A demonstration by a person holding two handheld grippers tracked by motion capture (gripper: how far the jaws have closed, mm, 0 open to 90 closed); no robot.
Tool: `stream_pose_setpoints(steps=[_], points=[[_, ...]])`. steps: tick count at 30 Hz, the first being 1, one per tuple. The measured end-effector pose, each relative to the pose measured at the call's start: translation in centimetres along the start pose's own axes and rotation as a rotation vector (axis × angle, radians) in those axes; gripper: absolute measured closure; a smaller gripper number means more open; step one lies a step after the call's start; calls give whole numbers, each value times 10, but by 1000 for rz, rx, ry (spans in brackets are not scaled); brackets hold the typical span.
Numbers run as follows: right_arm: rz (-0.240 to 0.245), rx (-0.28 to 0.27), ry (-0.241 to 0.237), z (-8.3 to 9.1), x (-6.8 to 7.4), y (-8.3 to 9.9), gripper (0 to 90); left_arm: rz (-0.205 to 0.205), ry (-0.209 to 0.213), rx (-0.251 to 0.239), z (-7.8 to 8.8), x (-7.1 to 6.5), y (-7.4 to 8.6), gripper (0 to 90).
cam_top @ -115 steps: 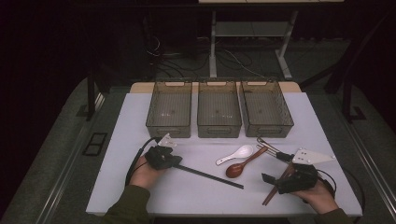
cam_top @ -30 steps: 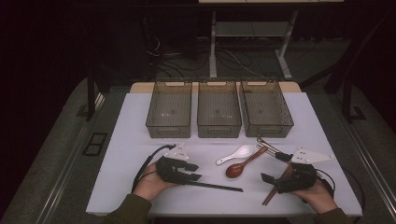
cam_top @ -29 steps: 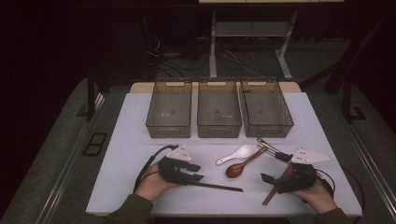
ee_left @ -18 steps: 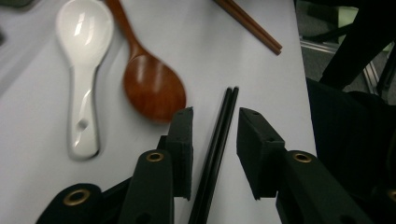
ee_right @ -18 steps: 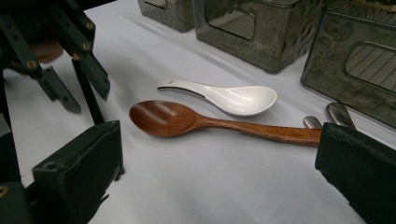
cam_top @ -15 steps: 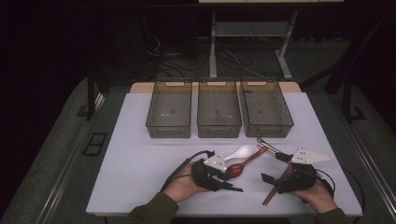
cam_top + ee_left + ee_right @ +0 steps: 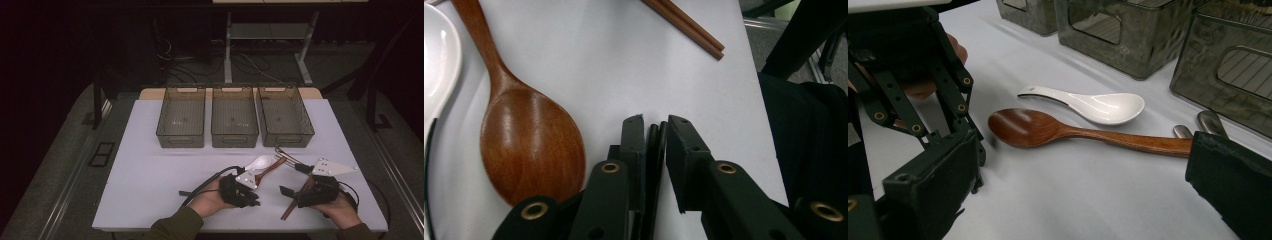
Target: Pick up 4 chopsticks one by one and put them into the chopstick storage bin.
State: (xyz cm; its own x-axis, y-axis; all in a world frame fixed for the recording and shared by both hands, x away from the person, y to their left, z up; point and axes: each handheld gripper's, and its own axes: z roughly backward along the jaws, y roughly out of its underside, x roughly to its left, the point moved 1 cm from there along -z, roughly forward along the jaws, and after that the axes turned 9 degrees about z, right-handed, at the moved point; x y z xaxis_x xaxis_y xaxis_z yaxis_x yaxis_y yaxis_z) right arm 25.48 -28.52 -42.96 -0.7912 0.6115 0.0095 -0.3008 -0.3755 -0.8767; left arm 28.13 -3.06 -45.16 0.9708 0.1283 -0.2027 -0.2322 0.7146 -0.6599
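Note:
My left gripper lies low on the white table, just below the wooden spoon. In the left gripper view its jaws have just been closing and now press on the thin black chopsticks between them. The chopsticks' far end sticks out behind the hand. Beside the left jaw rests the wooden spoon's bowl. My right gripper rests at the front right, open wide, with only table between its jaws. The wooden spoon and the white spoon lie ahead of it.
Three smoky plastic bins stand in a row at the back. Brown chopsticks lie under the right gripper. Metal utensils lie near the right bin. The white spoon is above the left gripper.
My left gripper slid right along the black chopsticks to a spot beside the spoons, and its jaws narrowed onto them. The right gripper stayed still.

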Motion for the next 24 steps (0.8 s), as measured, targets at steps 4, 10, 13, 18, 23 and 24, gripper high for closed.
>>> stream_pose_setpoints(steps=[4, 10, 13, 18, 23, 24], points=[[1, 0, 1, 0, 0, 0, 10, 15, 1, -9, -3, 0, 0, 793], [4, -2, 2, 1, 0, 0, 10, 14, 1, -13, -3, 0, 1, 799], [5, -6, 3, 2, -1, 0, 10, 10, 2, -9, -2, 0, 1, 801], [5, -6, 3, 2, -1, 0, 10, 12, 0, -6, -1, 0, 2, 804], [5, -7, 2, 2, -1, 0, 10, 7, -7, 13, 3, 1, 3, 806], [5, -6, 2, 2, 0, 0, 10, 7, -10, 15, 4, 1, 4, 806]])
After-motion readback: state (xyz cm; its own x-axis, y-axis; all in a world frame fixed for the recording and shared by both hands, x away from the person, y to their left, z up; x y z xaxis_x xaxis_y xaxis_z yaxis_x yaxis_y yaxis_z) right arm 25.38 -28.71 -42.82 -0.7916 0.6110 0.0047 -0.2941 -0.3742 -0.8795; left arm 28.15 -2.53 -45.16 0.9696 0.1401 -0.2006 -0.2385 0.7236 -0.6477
